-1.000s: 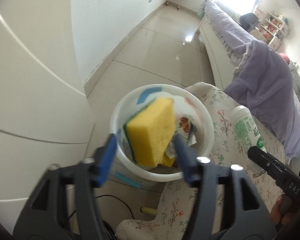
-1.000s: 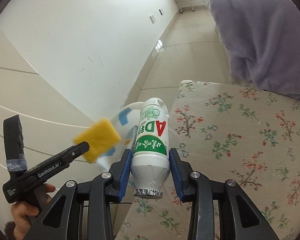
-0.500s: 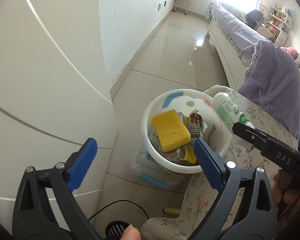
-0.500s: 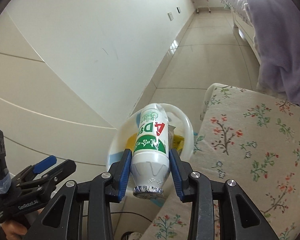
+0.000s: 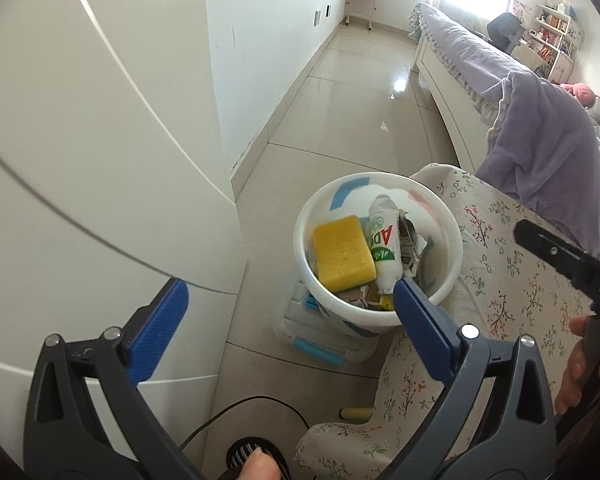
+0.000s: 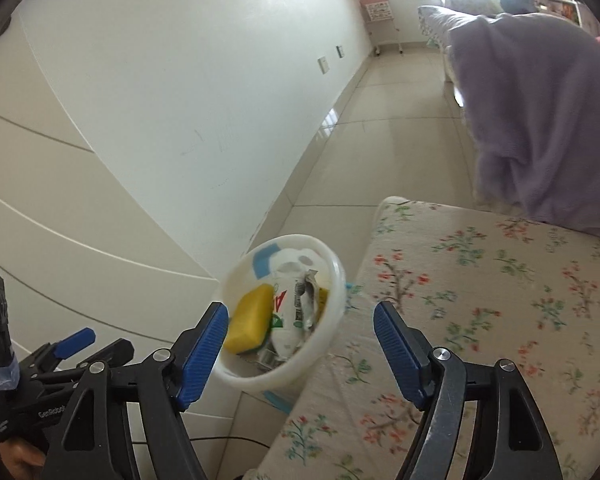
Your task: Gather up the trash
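Note:
A white trash bucket (image 5: 448,236) (image 6: 336,276) stands on the floor beside a floral-covered surface (image 6: 480,300). Inside it lie a yellow sponge (image 5: 342,254) (image 6: 248,320), a white and green plastic bottle (image 5: 384,248) (image 6: 286,308) and crumpled wrappers (image 5: 410,240). My left gripper (image 5: 288,332) is open and empty, above and short of the bucket. My right gripper (image 6: 300,344) is open and empty, just above the bucket's near rim.
A white cabinet wall (image 5: 100,160) runs along the left. A lilac blanket (image 5: 540,140) hangs over the bed edge at the right. A clear box with blue clips (image 5: 320,340) sits under the bucket. A black cable (image 5: 240,412) lies on the tiled floor.
My left gripper opened and dropped the sponge into the bucket, then drew back. My right gripper carried the bottle over the bucket, opened, and the bottle now lies inside.

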`<state>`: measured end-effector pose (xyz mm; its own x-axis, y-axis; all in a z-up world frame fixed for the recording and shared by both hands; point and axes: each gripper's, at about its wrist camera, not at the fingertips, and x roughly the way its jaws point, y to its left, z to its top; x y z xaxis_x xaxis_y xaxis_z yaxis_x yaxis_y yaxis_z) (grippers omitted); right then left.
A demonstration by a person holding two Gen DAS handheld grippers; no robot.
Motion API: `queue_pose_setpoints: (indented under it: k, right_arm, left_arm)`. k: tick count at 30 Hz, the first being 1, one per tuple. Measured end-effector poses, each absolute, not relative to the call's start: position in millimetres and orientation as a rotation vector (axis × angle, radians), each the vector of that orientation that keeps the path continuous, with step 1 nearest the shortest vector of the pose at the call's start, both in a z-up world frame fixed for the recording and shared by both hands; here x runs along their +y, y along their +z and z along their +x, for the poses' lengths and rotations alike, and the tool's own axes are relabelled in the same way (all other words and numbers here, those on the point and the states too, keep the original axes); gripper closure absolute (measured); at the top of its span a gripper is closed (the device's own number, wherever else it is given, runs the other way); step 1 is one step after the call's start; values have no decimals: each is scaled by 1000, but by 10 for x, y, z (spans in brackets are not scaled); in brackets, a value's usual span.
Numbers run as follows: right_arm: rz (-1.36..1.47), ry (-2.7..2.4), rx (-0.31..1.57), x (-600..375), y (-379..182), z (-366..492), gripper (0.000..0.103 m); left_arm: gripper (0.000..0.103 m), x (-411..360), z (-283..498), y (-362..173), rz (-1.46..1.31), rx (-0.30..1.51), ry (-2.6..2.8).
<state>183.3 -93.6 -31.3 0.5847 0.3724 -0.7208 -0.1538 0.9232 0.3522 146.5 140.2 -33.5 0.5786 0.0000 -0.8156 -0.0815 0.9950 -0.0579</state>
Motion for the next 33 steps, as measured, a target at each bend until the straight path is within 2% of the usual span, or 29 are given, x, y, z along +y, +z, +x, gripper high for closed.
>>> queue_pose_setpoints:
  k: [15, 26, 33]
  right_arm:
    - [270, 44, 891, -1702, 191, 601, 18]
    - [248, -154, 789, -1983, 245, -412, 15]
    - [257, -203, 782, -2094, 155, -529, 15]
  left_arm:
    - [1, 916, 731, -94, -103, 962, -33]
    - [1, 427, 166, 5, -5, 881, -103]
    - [1, 245, -6, -12, 26, 850, -113]
